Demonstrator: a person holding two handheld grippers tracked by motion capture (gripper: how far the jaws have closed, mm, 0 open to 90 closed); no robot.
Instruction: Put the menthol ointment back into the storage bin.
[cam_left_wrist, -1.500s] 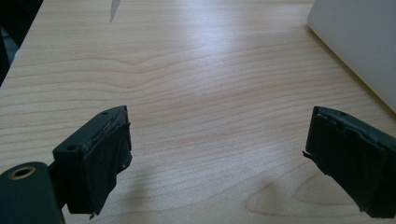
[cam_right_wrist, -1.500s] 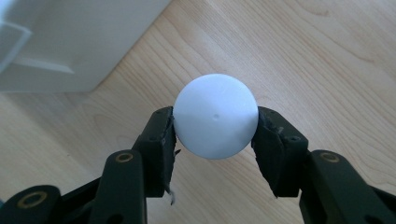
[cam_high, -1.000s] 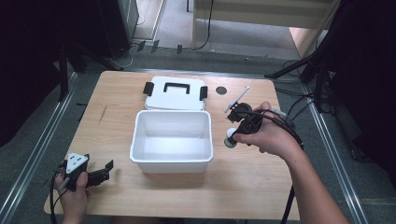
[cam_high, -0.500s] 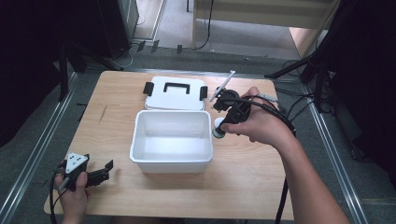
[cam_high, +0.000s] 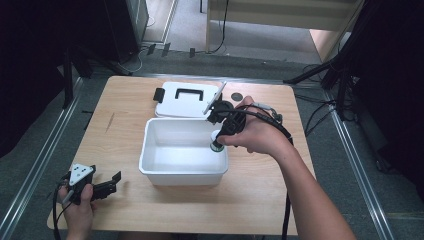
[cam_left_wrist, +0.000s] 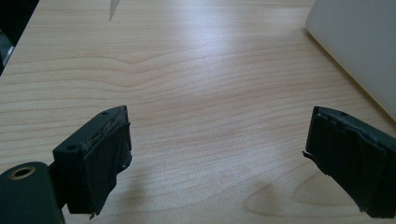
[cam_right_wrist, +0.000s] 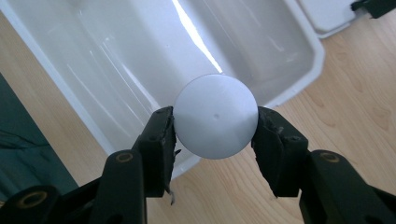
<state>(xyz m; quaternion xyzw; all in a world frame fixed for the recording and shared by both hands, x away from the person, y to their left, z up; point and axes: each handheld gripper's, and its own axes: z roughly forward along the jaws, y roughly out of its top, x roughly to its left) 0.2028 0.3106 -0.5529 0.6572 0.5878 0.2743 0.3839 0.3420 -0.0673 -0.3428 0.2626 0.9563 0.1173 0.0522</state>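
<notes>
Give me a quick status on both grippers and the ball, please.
Right gripper shut on white ball, over bin rim. Left gripper open, low over table. Nothing in the way.

Lab-like recording space, wooden table (cam_high: 125, 125) on grey carpet (cam_high: 45, 150), metal floor rails (cam_high: 37, 165), trailing cables (cam_high: 320, 112)

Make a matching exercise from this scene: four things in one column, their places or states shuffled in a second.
1. white ball
2. lid
3. left tool
4. white bin

a. open, low over bare wood
b. clamped between the right tool's jaws
c. mid-table, nothing inside
d. flat behind the bin

Pairs: 1-b, 2-d, 3-a, 4-c
</notes>
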